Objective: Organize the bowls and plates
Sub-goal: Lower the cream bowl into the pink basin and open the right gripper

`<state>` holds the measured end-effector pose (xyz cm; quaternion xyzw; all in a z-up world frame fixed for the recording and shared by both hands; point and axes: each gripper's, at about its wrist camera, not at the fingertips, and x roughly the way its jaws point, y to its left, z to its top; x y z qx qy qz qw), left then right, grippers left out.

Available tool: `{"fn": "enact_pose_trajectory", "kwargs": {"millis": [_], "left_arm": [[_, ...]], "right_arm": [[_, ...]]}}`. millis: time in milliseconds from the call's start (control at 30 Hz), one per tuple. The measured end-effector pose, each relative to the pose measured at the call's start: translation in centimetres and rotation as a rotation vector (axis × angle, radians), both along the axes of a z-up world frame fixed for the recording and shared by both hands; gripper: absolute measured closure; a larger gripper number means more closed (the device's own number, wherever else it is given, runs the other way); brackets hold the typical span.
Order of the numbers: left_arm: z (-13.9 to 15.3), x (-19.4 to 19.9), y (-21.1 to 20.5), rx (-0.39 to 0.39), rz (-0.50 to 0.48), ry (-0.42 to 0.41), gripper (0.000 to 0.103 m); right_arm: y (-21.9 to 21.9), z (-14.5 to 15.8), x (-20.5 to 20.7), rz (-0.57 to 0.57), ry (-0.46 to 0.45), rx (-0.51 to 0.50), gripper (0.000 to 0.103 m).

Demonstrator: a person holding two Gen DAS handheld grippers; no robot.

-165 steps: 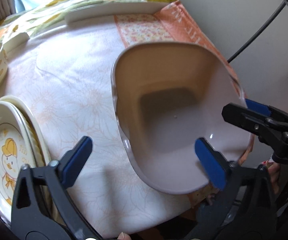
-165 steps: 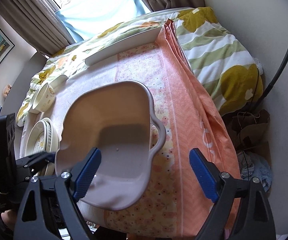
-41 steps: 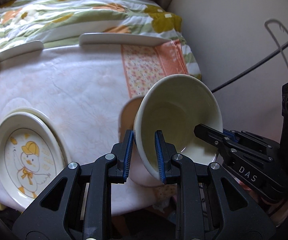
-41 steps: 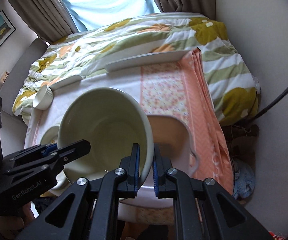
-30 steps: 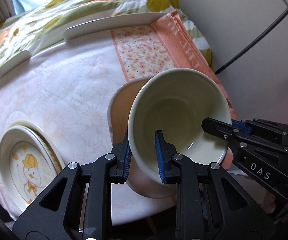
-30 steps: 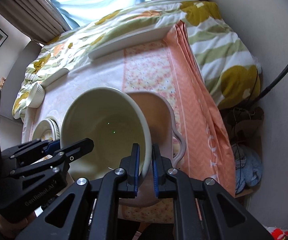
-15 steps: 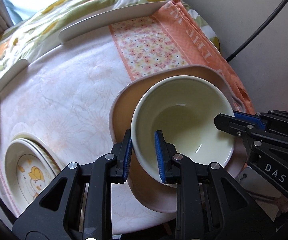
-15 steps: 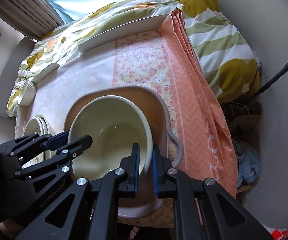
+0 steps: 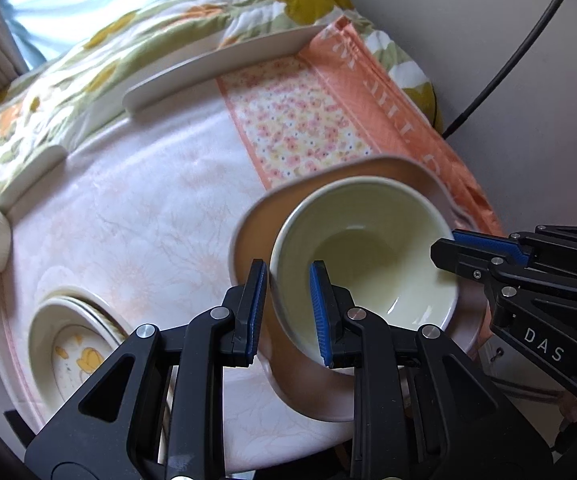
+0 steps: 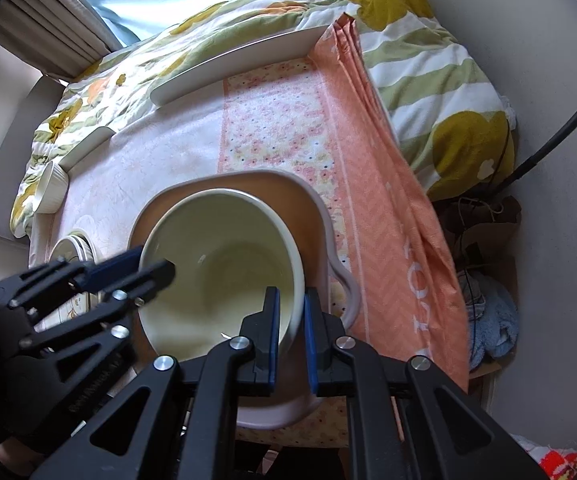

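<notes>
Sunlit curtains and a floral quilt frame your counter (image 9: 136, 208). From the left wrist, your left gripper (image 9: 288, 312) straddles the near rim of the cream bowl (image 9: 368, 256) with its jaws now slightly parted, where half a second ago they pinched it; the bowl has come down from mid-air and nests in the pink basin (image 9: 328, 396), beside the duck plates (image 9: 72, 344). From the right wrist, your right gripper (image 10: 290, 334) has its jaws clamped on the bowl's opposite rim (image 10: 224, 264) inside the basin (image 10: 328, 240). Nesting looks done; release next.
</notes>
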<state>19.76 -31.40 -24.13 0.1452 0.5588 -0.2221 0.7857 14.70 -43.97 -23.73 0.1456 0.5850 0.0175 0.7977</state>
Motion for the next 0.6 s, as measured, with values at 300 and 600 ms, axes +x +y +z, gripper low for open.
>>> {"fn": "enact_pose_trajectory", "kwargs": {"millis": [300, 600], "left_arm": [[4.8, 0.3, 3.2, -0.108, 0.094, -0.077, 0.083], [10.3, 0.8, 13.0, -0.233, 0.369, -0.151, 0.082]], "right_arm": [[-1.5, 3.8, -1.2, -0.019, -0.100, 0.014, 0.092], [0.7, 9.5, 0.1, 0.095, -0.290, 0.010, 0.001]]}}
